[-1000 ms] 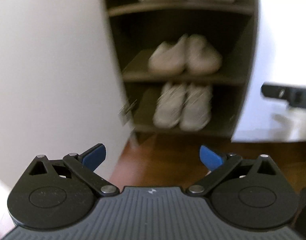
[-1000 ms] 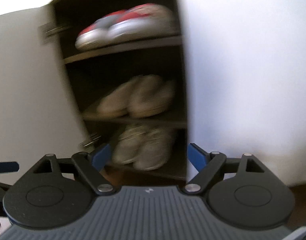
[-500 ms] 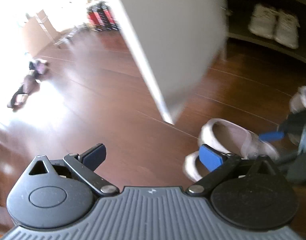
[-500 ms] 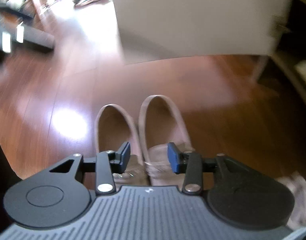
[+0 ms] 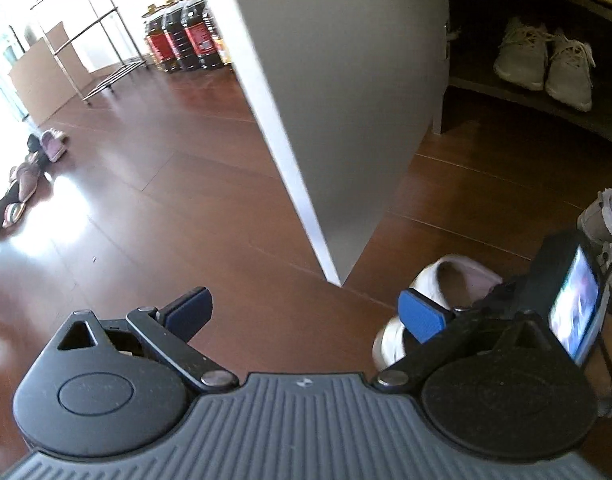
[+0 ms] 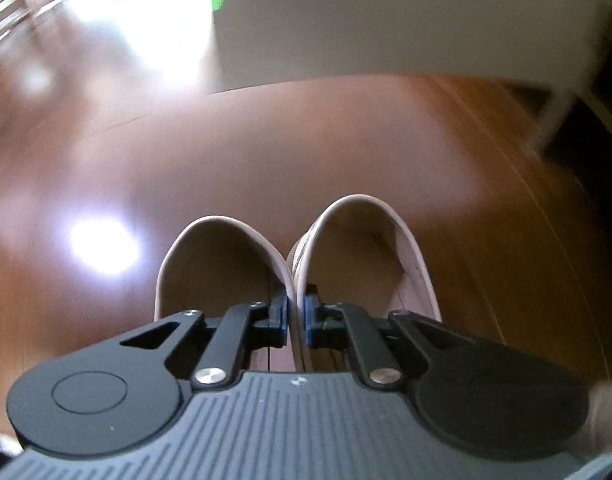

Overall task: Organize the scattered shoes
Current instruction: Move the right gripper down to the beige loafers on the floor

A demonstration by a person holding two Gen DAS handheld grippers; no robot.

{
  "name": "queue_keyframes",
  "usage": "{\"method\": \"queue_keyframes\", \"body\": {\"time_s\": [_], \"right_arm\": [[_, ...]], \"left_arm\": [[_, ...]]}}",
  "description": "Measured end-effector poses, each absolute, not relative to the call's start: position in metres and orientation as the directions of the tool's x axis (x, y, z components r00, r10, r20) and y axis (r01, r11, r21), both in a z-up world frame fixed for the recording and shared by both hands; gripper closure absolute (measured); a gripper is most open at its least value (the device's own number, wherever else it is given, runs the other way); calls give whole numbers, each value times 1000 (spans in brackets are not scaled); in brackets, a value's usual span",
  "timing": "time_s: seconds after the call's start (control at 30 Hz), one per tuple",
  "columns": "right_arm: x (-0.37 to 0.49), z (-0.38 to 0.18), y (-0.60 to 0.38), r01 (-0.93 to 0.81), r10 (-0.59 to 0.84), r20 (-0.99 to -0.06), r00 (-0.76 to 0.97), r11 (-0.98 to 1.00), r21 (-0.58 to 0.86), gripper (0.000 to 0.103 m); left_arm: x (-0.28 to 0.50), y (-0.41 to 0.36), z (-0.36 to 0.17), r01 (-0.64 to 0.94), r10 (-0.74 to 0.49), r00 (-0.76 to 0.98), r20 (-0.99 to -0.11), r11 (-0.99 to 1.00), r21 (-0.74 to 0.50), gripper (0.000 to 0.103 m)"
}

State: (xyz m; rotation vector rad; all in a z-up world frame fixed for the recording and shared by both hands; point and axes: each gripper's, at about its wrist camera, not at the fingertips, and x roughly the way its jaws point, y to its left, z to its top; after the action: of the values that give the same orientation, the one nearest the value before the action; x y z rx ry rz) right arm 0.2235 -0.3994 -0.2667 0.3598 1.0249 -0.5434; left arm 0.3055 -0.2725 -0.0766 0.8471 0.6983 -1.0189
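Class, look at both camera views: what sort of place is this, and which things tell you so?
Probably a home entryway: an open shoe cabinet holding white sneakers, a polished wooden floor with slippers scattered on it, and large oil bottles nearby.

The reddish-brown wooden floor [image 5: 154, 216] looks smooth and glossy, with bright glare. The 2 pale pink smooth-rimmed slip-on shoes [image 6: 290, 264] near the camera look matt, as does the far grey cabinet door [image 5: 346, 100].

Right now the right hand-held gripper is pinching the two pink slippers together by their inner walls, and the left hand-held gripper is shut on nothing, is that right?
Not quite. The left hand-held gripper is open, its blue pads wide apart over bare floor, as the left wrist view shows. The rest holds: the right hand-held gripper is pinching the two pink slippers together by their inner walls.
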Motion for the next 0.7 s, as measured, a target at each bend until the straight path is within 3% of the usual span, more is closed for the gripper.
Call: {"method": "queue_keyframes", "body": {"time_s": [0.2,0.3,0.43,0.5,0.57,0.6,0.7], "right_arm": [[194,-266,-505,884,-430,-866,255,467,28,98],[174,-268,-555,947,-479,-853,205,317,49,96],[163,-269,-609,959,-501,-843,198,278,59,95],[160,-267,-624,952,-481,-847,224,292,86,88],[153,-257,-630,941,-472,-841,263,318,115,64],[146,-247,-627,937,-503,-821,270,332,105,59],[102,-215,-597,946,-558,-778,288,290,142,53]], "left_arm": [[294,-291,-91,955,-448,293,-845,176,238,2],[276,-296,-107,955,-406,293,-866,82,285,2],[253,-295,-104,963,-411,254,-875,19,270,2],[243,-304,-109,957,-409,256,-876,-18,288,2],[233,-316,-117,951,-399,249,-882,-70,300,2],[227,-326,-122,950,-390,229,-892,-109,291,2],[214,-354,-133,939,-396,150,-906,-230,255,2]]}}
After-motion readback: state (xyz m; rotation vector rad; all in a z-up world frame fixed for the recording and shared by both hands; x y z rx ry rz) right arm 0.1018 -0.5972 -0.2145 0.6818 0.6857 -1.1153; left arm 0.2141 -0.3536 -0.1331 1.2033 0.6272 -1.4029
